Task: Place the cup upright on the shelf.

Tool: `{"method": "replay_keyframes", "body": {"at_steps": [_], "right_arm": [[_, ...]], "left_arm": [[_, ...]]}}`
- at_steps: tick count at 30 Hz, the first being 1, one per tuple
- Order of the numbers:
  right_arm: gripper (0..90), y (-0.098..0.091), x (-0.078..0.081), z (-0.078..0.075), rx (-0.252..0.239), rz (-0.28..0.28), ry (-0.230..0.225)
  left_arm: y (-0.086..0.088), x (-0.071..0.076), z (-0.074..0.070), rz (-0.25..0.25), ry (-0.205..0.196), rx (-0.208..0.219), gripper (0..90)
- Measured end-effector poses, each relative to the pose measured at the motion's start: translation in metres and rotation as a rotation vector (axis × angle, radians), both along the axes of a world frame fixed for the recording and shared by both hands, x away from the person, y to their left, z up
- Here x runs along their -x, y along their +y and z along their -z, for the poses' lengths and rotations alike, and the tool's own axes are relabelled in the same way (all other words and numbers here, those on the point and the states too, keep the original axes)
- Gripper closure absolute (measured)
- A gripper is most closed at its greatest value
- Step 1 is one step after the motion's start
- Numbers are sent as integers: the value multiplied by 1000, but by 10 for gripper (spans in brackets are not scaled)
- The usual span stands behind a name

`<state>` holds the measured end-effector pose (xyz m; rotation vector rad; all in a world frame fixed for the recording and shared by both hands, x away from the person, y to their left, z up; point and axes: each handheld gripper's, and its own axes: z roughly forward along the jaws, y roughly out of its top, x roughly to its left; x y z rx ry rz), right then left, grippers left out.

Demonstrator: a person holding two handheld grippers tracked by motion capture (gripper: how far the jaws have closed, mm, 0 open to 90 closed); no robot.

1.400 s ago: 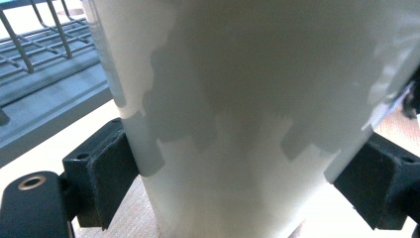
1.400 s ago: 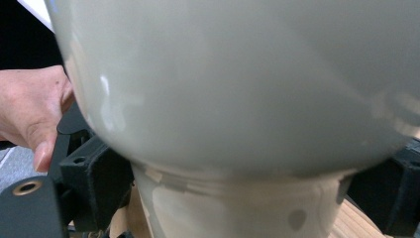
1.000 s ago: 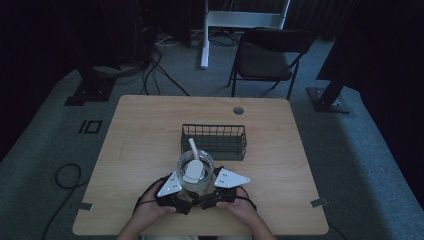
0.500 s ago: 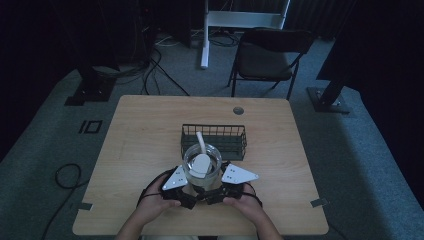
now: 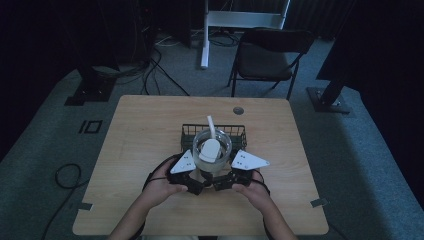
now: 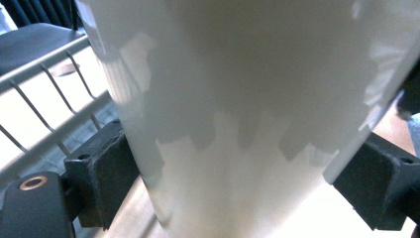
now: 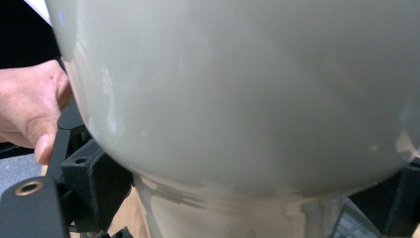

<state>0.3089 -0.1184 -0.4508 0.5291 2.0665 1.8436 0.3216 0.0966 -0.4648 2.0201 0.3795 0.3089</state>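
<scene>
High view: I held one tool in each hand at the near middle of the wooden surface [image 5: 130, 150], and both tools met on a pale, translucent cup [image 5: 212, 147]. My left tool [image 5: 196, 176] came in from the cup's left and my right tool [image 5: 220, 176] from its right, each angled inward so that the two grey three-cornered plates flanked the cup. My left hand [image 5: 162, 187] and right hand [image 5: 252, 189] sat just behind the tools, and a dark cable looped out from each.

The cup stood upright between the tools. A white ladle [image 5: 210, 145] lay inside it, bowl low against the near wall, handle rising over the far rim and leaning away from me. Just behind the cup, and touching or nearly touching it, stood a black wire basket [image 5: 192, 131]; I could not tell whether the cup's base rested on the surface or was raised off it. A small round grommet [image 5: 238, 110] was set in the surface near its far edge.

Left gripper view: the cup's wall [image 6: 257, 99] ran between my left tool's two black jaws, each pad pressed against it, so the tool was clenched on the cup. The basket's wires [image 6: 44, 114] crossed the frame at the left.

Right gripper view: the cup's rounded body [image 7: 237, 89] bulged over its narrower foot, which sat between my right tool's jaws, likewise clamped on it. My left hand's fingers [image 7: 29, 114] appeared beyond, at the left.
</scene>
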Motion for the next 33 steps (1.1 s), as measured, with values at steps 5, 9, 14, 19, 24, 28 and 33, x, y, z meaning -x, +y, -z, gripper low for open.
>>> {"method": "replay_keyframes", "body": {"at_steps": [5,9,14,19,24,28,33], "right_arm": [[88,-5,-11,-9,-14,8,-2],[88,-8,-20,-14,-17,12,-9],[88,-11,-32,-21,-19,16,-8],[88,-15,-45,-30,-37,21,-16],[88,-16,-59,-38,-8,20,-10],[88,-16,-71,-43,-1,26,-7],[88,-18,-84,-46,6,39,1]], "left_arm": [[-5,-12,-10,1,-5,-2,117],[-7,-22,-18,12,-19,-29,117],[-11,-36,-29,12,-25,-55,117],[-14,-49,-38,10,-27,-53,117],[-15,-63,-44,-1,-45,-72,117],[-16,-74,-48,-5,-47,-69,117],[-19,-88,-49,-12,-43,-65,117]]}}
